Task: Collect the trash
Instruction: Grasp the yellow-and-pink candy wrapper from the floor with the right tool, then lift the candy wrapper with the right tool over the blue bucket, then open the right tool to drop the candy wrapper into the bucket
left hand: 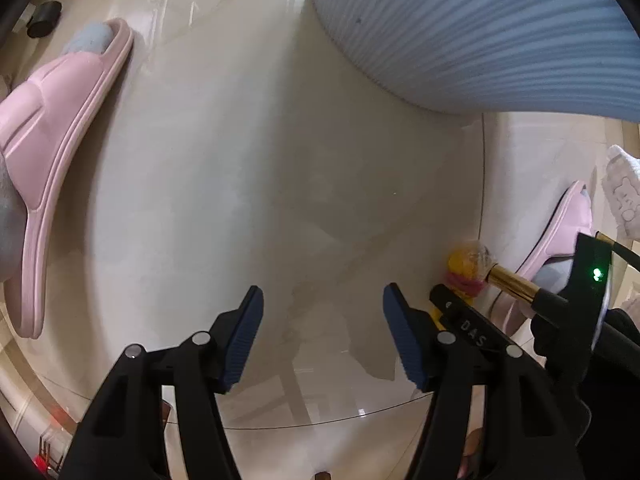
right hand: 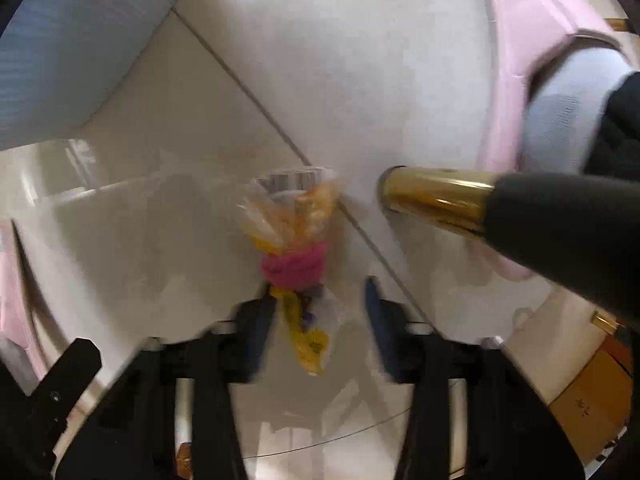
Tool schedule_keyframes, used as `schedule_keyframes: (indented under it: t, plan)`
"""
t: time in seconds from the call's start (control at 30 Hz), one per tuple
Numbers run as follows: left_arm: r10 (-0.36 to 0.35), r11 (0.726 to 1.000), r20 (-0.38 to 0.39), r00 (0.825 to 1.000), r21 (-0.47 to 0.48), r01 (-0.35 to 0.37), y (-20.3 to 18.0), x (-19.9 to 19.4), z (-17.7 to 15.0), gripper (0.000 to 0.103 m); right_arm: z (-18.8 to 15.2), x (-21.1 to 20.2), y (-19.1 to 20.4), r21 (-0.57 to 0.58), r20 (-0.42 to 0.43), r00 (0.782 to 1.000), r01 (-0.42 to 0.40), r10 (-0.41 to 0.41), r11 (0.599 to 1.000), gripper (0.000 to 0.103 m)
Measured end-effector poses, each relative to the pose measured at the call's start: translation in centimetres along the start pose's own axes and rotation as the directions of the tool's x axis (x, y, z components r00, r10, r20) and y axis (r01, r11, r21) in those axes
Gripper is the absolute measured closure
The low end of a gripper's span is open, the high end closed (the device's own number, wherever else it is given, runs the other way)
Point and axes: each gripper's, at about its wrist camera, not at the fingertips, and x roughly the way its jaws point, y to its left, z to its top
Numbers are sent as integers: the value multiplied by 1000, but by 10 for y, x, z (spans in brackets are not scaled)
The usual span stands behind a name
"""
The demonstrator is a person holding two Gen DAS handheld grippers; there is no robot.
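we see one blue ribbed bin [left hand: 480, 32] on the tiled floor [left hand: 240, 160], its inside hidden. one crumpled wrapper [right hand: 296, 240], yellow, clear and pink, lies on a tile seam between our right gripper's [right hand: 320, 324] jaws, grip uncertain through blur. left gripper [left hand: 322, 336] gapes, empty. two pink slippers [left hand: 48, 152].

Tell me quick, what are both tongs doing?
Left tongs: open, holding nothing.
Right tongs: open around the yellow and pink wrapper, not clearly pinching it yet.
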Motion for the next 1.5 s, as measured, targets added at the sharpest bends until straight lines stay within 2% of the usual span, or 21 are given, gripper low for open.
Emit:
schedule_keyframes:
  t: [0.03, 0.17, 0.27, 0.33, 0.43, 0.57, 0.7, 0.8, 0.87, 0.97, 1.1, 1.27, 1.33, 1.4, 1.5]
  plan:
    - [2, 1000, 6, 1000, 6, -2, 0, -4, -2, 42, 1, 0, 1, -2, -8, 1000, -10, 10, 1000, 86]
    - [-5, 1000, 18, 1000, 1, 5, 4, -18, -6, 42, -5, -15, 9, 26, -47, 998, -43, 44, 999, 88]
    - [0, 1000, 31, 1000, -1, 0, 13, -36, -10, 42, -24, -44, 18, 14, -55, 997, -43, 44, 999, 88]
    - [29, 999, 36, 999, 14, -30, 15, -51, -18, 42, -40, -69, 28, -42, -40, 999, -16, 15, 999, 88]
    - [5, 999, 62, 998, 35, -7, 19, -84, -26, 42, -51, -107, 51, -76, -16, 1000, 10, -11, 997, 88]
    - [-14, 997, 132, 991, 77, 4, 27, -134, -28, 42, -69, -159, 61, -106, 58, 998, -6, 12, 994, 88]
    - [-70, 993, 206, 976, 108, 49, 41, -183, -15, 41, -79, -202, 97, -223, 131, 989, -40, 71, 974, 88]
    - [-107, 992, 268, 957, 95, 85, 44, -211, -4, 40, -83, -223, 118, -241, 172, 975, -95, 139, 966, 88]
    - [-142, 989, 305, 942, 77, 125, 48, -226, 3, 40, -83, -241, 124, -253, 199, 958, -154, 207, 955, 88]
    - [-154, 988, 342, 927, 50, 146, 44, -235, 10, 40, -72, -265, 137, -274, 247, 928, -210, 280, 938, 88]
    - [-202, 977, 401, 893, 14, 215, 42, -252, 21, 40, -55, -291, 143, -249, 317, 883, -274, 346, 929, 88]
    - [-226, 974, 413, 882, 70, 216, 16, -258, 48, 40, -20, -312, 145, -200, 376, 855, -301, 357, 932, 88]
    - [-208, 978, 409, 889, 79, 193, 8, -257, 58, 40, -5, -313, 143, -184, 387, 857, -290, 341, 939, 88]
    - [-177, 984, 381, 908, 103, 148, -2, -249, 70, 41, 5, -307, 138, -184, 397, 858, -273, 326, 944, 88]
    - [-163, 985, 376, 912, 118, 128, -11, -244, 80, 46, 17, -305, 141, -180, 400, 860, -266, 318, 947, 88]
